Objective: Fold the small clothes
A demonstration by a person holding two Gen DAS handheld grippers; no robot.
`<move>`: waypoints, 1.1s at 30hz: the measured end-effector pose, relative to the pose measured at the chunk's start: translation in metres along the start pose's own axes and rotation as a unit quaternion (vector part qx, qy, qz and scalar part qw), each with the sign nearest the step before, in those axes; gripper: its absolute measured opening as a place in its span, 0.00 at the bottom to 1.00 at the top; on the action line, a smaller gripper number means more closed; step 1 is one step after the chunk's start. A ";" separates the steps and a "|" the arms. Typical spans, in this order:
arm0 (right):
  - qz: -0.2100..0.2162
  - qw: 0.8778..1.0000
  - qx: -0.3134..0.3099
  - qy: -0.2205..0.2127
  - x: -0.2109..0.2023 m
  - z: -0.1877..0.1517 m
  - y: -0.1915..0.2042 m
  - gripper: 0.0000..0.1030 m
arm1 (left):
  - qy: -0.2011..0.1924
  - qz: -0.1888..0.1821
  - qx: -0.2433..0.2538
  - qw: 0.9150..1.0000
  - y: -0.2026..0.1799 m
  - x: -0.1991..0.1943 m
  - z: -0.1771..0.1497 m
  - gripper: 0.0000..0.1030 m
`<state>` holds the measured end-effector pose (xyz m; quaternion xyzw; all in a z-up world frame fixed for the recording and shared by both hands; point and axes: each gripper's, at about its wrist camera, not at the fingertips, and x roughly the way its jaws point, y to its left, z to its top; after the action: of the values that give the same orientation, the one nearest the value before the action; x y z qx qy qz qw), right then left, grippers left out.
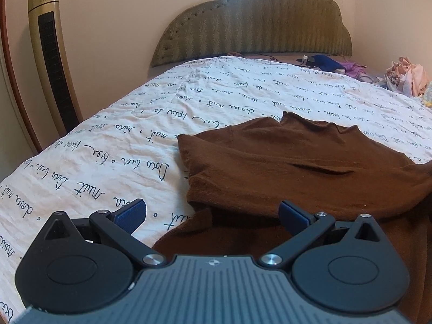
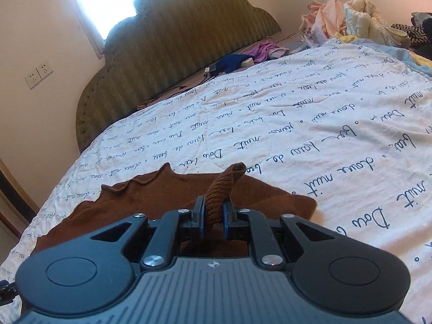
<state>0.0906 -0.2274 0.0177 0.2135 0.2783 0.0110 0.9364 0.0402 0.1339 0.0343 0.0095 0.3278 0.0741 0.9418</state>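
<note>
While the left gripper (image 1: 213, 213) is held wide above the brown garment (image 1: 297, 162), its ribbed edge (image 2: 220, 189) is clamped by the right gripper (image 2: 213, 213).

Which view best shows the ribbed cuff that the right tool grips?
The right wrist view: the ribbed cuff stands pinched in the right tool. The left wrist view shows only the brown garment lying flat, cuff unseen.

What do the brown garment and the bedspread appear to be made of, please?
The brown garment looks like a soft knit, probably cotton or wool blend: the strip pinched in the right gripper shows clear ribbing and a matte, slightly fuzzy surface. The bedspread appears to be thin quilted cotton, matte white with printed script, puckered along stitched lines.
</note>
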 end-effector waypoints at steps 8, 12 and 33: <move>-0.022 0.999 -0.034 0.025 0.003 -0.008 0.005 0.19 | 0.007 0.002 0.004 1.000 -0.003 0.004 -0.001 1.00; -0.025 0.998 -0.042 0.027 -0.002 -0.006 0.005 0.26 | 0.007 0.003 0.004 1.000 -0.003 0.004 -0.001 1.00; 0.009 0.981 -0.174 -0.089 -0.115 0.000 0.006 0.90 | -0.008 -0.049 0.007 0.999 -0.024 -0.028 -0.012 1.00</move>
<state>-0.0056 -0.2377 0.0800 0.0496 0.1856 0.0484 0.9802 0.0145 0.1061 0.0405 0.0008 0.3207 0.0251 0.9468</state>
